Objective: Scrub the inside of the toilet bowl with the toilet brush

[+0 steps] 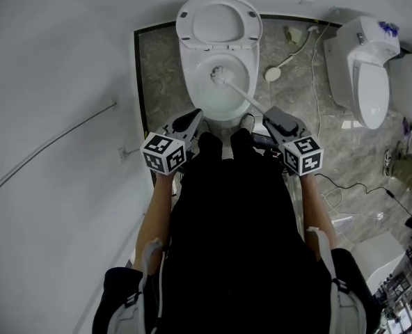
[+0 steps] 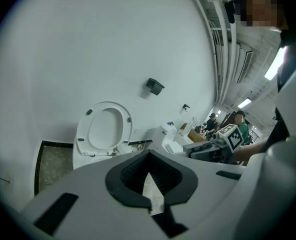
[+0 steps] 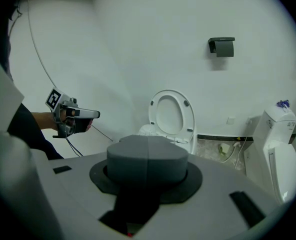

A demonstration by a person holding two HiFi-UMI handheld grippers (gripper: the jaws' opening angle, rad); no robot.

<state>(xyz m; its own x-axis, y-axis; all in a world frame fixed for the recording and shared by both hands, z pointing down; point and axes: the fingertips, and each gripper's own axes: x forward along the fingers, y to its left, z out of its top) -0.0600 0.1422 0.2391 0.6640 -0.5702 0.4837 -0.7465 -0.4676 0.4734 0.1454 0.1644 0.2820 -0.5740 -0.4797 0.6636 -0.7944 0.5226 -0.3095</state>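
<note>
A white wall (image 1: 53, 82) is seen along the left, crossed by a thin cable (image 1: 53, 145). The stone-patterned floor (image 1: 161, 68) is edged there by a dark border strip (image 1: 138, 82), and only a narrow band of floor is left between that strip and the toilet bowl (image 1: 192, 82).

The left hand-held gripper (image 1: 192, 119) (image 2: 149, 181) is held near the bowl's front left rim. Its jaws are parted by a narrow wedge, and nothing is gripped between them.

The bowl is found at the middle, with its seat (image 1: 218, 21) raised against the back wall. The toilet brush (image 1: 242, 94) is placed inside the bowl. Its pale head is set low in the basin towards the back, and its white handle is slanted out over the front right rim.

The handle is clamped in the right hand-held gripper (image 1: 274, 117) (image 3: 147, 159), whose jaws are pressed fully together.

To the right, a wider stretch of floor is left open. A small sprayer (image 1: 279, 68) is laid on it, with a hose nearby. That room is bounded by a second toilet (image 1: 362, 68).
</note>
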